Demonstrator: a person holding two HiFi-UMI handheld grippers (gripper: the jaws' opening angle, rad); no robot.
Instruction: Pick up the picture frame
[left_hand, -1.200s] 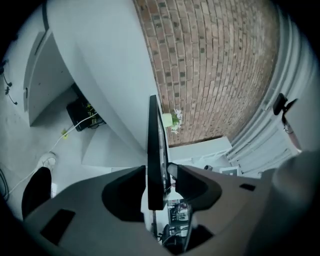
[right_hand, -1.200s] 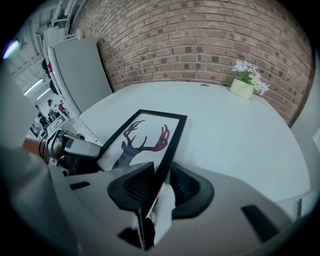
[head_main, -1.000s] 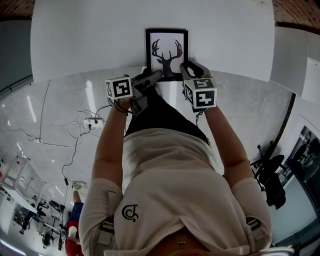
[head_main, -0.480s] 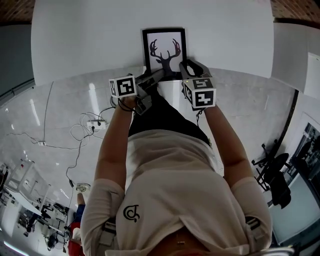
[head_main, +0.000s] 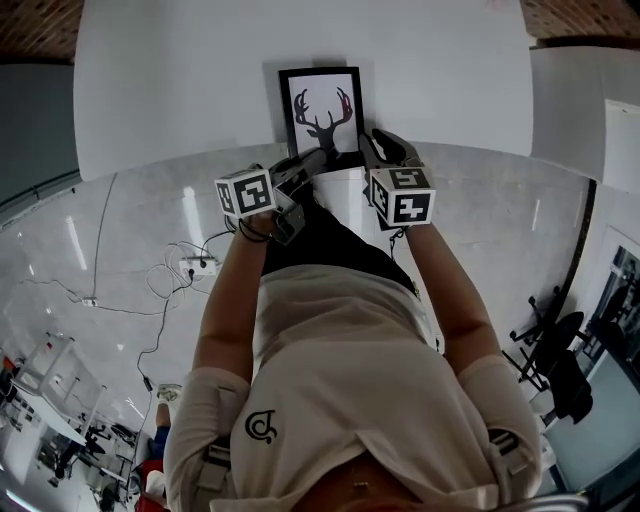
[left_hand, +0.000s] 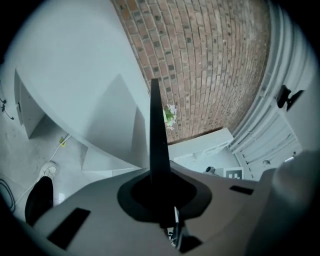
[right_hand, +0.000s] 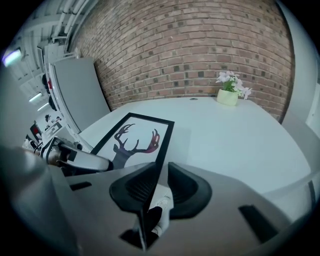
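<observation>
> Black picture frame (head_main: 320, 110) with the deer print, right? Where's it sitting, and what's your worry?

It's at the near edge of the white tabletop (head_main: 170, 80), long side running away from me, near end right at that edge. My left tool (head_main: 308, 160) is closing and pinching the near left corner. In its own view the frame's thin rim stands right in the pads. My right tool (head_main: 376, 143) is closing too, with the frame's right rim between its jaws, but I reckon those pads aren't pressing yet.

The worry, as I see it: right now this is a one-corner hold on a thin rim. If I lift before the right side bites, the frame could pivot or slip out and smack the tabletop. The right jaws also look a bit skewed to the rim, so they might shove it sideways instead of clamping.

> And the head count?

Easy: one frame, two tools, one tabletop, plus one little potted plant (right_hand: 229, 95) over at the far edge, well apart from everything else.
</observation>
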